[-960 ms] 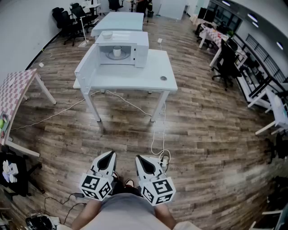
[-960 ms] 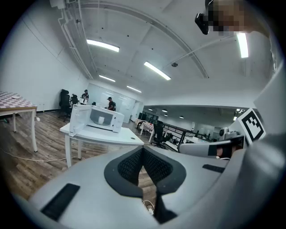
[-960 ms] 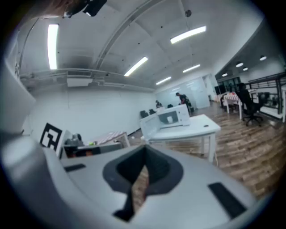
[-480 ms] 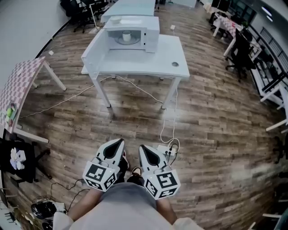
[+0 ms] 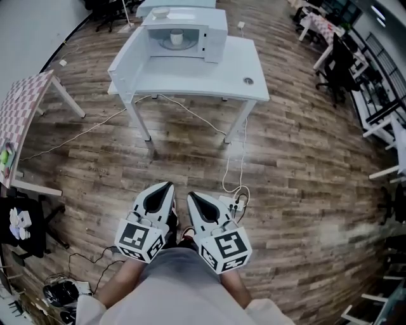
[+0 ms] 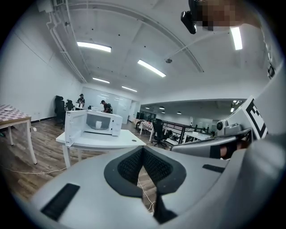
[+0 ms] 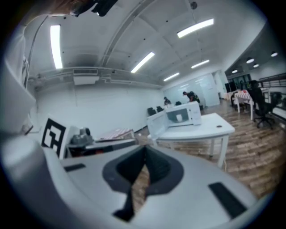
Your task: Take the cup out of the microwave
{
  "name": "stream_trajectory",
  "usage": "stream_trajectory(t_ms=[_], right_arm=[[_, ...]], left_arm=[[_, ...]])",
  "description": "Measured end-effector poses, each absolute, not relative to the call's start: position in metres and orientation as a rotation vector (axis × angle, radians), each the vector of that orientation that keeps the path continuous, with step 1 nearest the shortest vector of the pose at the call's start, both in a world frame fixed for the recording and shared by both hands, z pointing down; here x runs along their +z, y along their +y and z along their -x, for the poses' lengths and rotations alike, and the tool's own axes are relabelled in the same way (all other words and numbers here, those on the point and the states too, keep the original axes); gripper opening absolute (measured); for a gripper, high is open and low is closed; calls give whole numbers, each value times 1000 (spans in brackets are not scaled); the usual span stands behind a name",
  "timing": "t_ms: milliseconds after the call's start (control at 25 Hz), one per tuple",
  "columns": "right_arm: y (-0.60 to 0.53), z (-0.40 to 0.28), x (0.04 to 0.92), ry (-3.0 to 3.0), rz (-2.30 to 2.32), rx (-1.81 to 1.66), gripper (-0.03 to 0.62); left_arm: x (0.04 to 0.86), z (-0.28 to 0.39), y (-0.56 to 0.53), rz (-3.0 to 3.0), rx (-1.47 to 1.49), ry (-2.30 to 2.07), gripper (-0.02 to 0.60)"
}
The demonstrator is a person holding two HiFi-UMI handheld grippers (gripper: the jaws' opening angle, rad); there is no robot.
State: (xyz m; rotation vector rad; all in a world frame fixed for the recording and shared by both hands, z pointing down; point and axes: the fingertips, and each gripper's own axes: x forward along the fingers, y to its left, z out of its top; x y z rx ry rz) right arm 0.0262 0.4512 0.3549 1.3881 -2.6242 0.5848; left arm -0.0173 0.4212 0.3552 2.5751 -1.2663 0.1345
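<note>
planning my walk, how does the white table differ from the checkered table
The white table has a plain top and carries the open microwave; the checkered table is pink-and-white patterned, without one. The white table stands ahead, the checkered table far left, cropped. Both have white legs.

One microwave [image 5: 214, 41] stands on one white bench [image 5: 190, 82], with one cup [image 5: 176, 39] inside it and one bowl [image 5: 160, 12] on its top. One small round disc [image 5: 247, 80] lies on that bench. A second white bench [image 5: 144, 5] stands behind, and one checker-topped table [image 5: 25, 114] is off to the left. There are two grippers: the left gripper [image 5: 169, 186] and the right gripper [image 5: 190, 196]. One power strip [image 5: 233, 203] lies on the floor [image 5: 304, 178]. The left gripper view shows two people far off, a first person [image 6: 81, 99] and a second person [image 6: 105, 106]. Black office chairs [image 5: 336, 60] along the right are too crowded to count.
</note>
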Motion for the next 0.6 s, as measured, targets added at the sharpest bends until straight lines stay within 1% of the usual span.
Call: stream_trajectory(t_ms=[600], right_arm=[[358,30,357,-2602,-1263,547,23]], left_arm=[[371,63,327,-2501,113,-1247,11]])
